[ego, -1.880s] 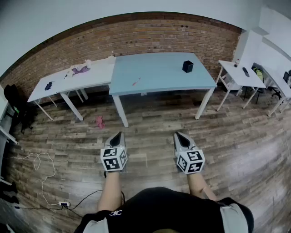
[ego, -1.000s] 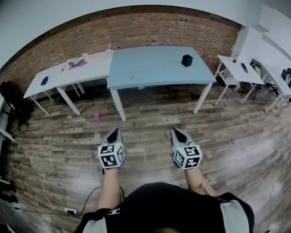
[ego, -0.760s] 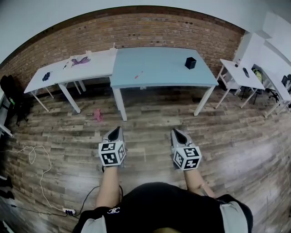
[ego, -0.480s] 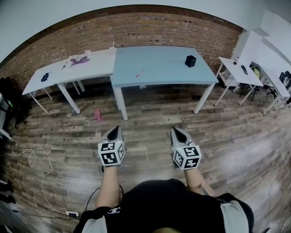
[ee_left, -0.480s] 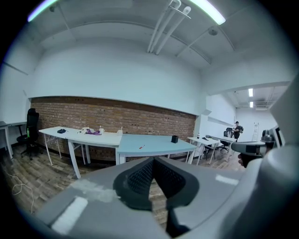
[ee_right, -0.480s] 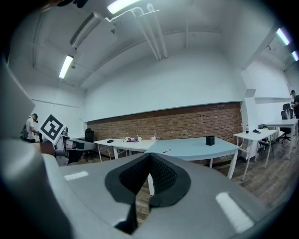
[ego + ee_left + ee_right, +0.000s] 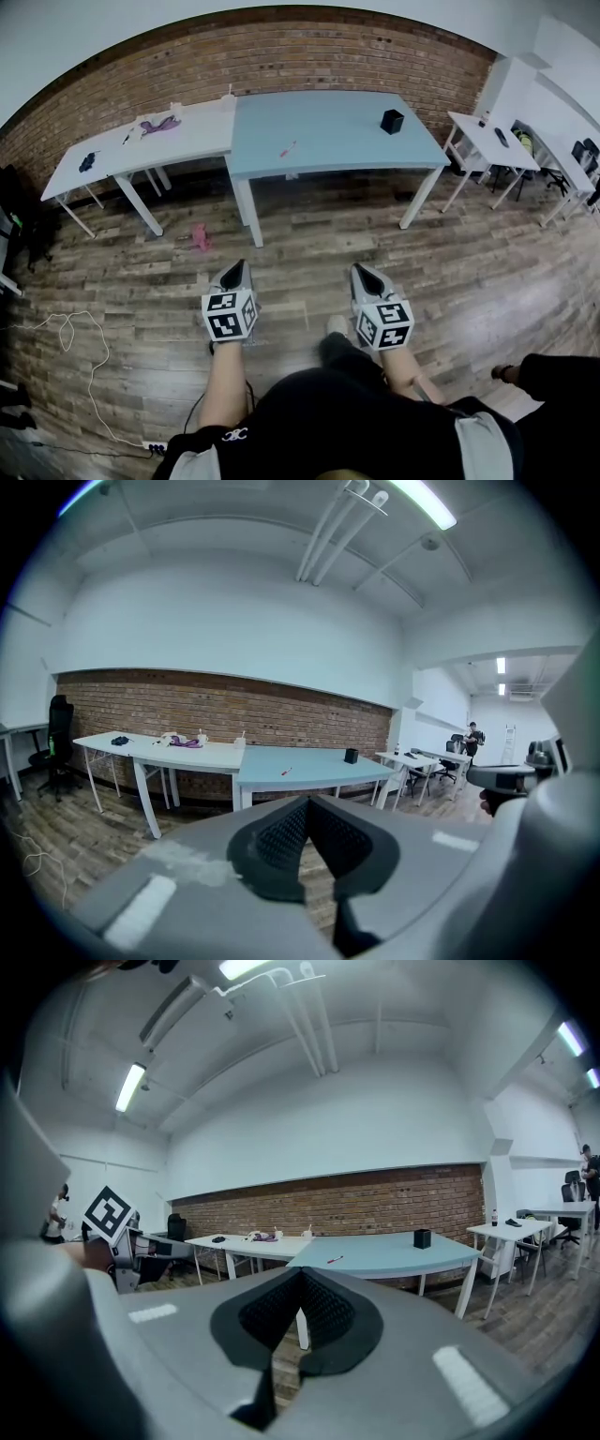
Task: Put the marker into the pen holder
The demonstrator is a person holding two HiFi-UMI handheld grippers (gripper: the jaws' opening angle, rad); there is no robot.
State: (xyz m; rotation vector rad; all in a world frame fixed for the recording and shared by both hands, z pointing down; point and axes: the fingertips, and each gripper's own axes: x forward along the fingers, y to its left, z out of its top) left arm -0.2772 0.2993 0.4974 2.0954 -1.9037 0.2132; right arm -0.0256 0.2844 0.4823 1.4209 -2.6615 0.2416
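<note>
One red marker (image 7: pixel 288 148) lies well ahead of left gripper (image 7: pixel 239 271)

No words, numbers or brand names can be read anywhere here. The nearest thing to a sign is the black-and-white square code pattern on the left cube (image 7: pixel 230 315) of the left gripper (image 7: pixel 239 269). The right cube (image 7: pixel 385 325) of the right gripper (image 7: pixel 362 272) carries the same kind. Both sit just ahead of the person's black top (image 7: pixel 356 431), and they show blocks only, no letters. On the black top, at its left edge, there's a tiny white emblem (image 7: pixel 236 437), too small to read.
</note>
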